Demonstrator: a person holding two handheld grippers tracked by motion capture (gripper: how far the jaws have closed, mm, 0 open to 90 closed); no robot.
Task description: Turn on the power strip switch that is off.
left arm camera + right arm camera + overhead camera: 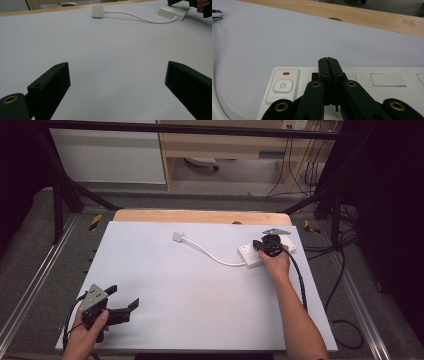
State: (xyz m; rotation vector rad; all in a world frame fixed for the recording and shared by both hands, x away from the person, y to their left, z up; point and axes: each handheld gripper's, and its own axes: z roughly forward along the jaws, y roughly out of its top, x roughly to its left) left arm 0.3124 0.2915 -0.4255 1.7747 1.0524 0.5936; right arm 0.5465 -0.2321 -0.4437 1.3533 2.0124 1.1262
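Observation:
A white power strip (pixel 248 253) lies at the right of the white board (pixel 190 290). Its white cable (pixel 215 256) curves left to a square white plug (pixel 178 237). My right gripper (pixel 265 245) is over the strip, held by a hand. In the right gripper view it (pixel 328 61) is shut with nothing between the jaws, tips over the strip's top beside the round power button (pixel 283 85) and a red light (pixel 286 73). My left gripper (pixel 123 296) rests at the board's near left corner, open and empty (pixel 117 75), facing the plug (pixel 97 11) and strip (pixel 172 12).
A wooden table edge (pixel 200 216) runs along the far side of the board, with a small hole (pixel 334 19) in it. Black frame bars (pixel 60 195) flank the table. Loose black cables (pixel 345 320) lie on the floor at the right.

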